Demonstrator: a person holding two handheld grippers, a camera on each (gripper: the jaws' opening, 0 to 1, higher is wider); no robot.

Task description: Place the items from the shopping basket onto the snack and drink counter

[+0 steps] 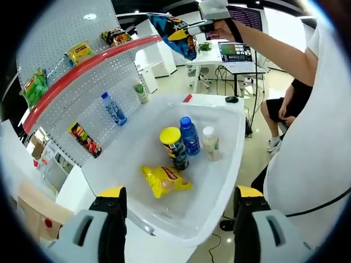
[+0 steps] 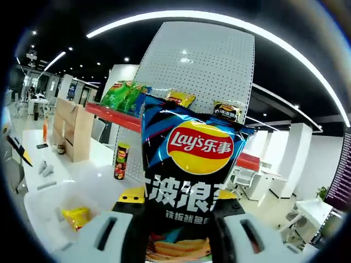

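Fingers of the right gripper (image 2: 178,211) pinch a chip bag (image 2: 189,181) at frame centre, raised toward the shelf (image 2: 118,119) for placing, while the left gripper (image 1: 178,200) hangs spread over the basket (image 1: 219,181).

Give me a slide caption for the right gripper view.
Right gripper holds a blue Lay's chip bag up before the red-edged pegboard shelf.

Our left gripper (image 1: 178,230) has two black jaws with yellow tips, each set in a pale grey housing with a dark slot. Our right gripper (image 2: 178,211) is built the same: black jaws, yellow tips, grey slotted housings. To the right of the left gripper's jaws we see our white shirt (image 1: 315,159), with a thin black cord curving across it.
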